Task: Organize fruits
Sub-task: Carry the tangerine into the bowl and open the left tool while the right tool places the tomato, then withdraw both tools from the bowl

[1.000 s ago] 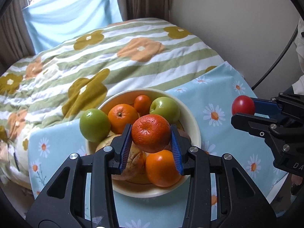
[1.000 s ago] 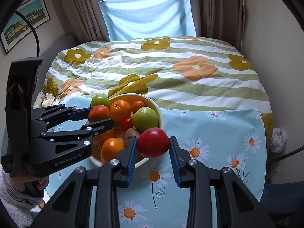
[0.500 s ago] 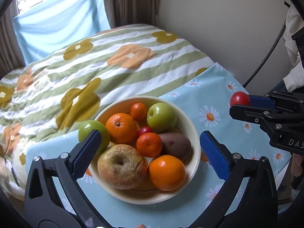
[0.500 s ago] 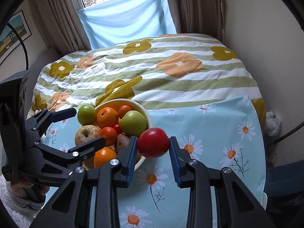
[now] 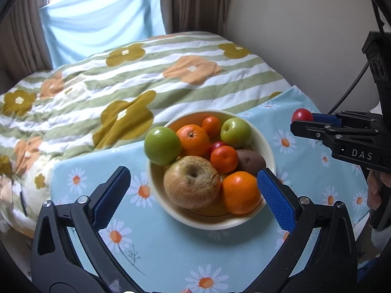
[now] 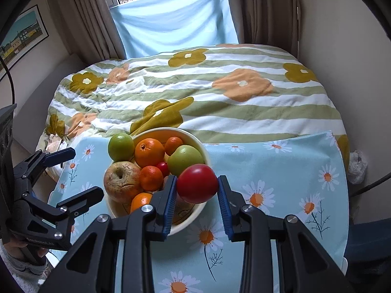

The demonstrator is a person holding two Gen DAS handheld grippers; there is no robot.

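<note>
A cream bowl (image 5: 267, 144) sits on a light blue daisy-print cloth (image 5: 171, 251) spread over the near end of a bed; a striped quilt with flower patches (image 5: 146, 73) lies beyond it, with curtains (image 6: 92, 22) and a blue sheet (image 6: 176, 17) over the window behind. A framed picture (image 6: 22, 34) hangs on the wall at the left.

The left gripper (image 5: 193, 195) stands fully open just before the bowl, nothing between its blue pads (image 5: 276, 200); its right finger overlaps the bowl's rim in view. The right gripper (image 6: 197, 196) is closed on a glossy red tomato (image 6: 197, 183), held above the cloth at the bowl's right edge and partly hiding the bowl's near side.

Bowl contents, counted: two green apples (image 5: 162, 145), one perched on the far-left rim; one large wrinkled, browned apple (image 5: 191, 182); four oranges or tangerines (image 5: 240, 193); one small red fruit (image 5: 216, 145), mostly hidden; one brown oval item (image 5: 250, 162), kind uncertain
</note>
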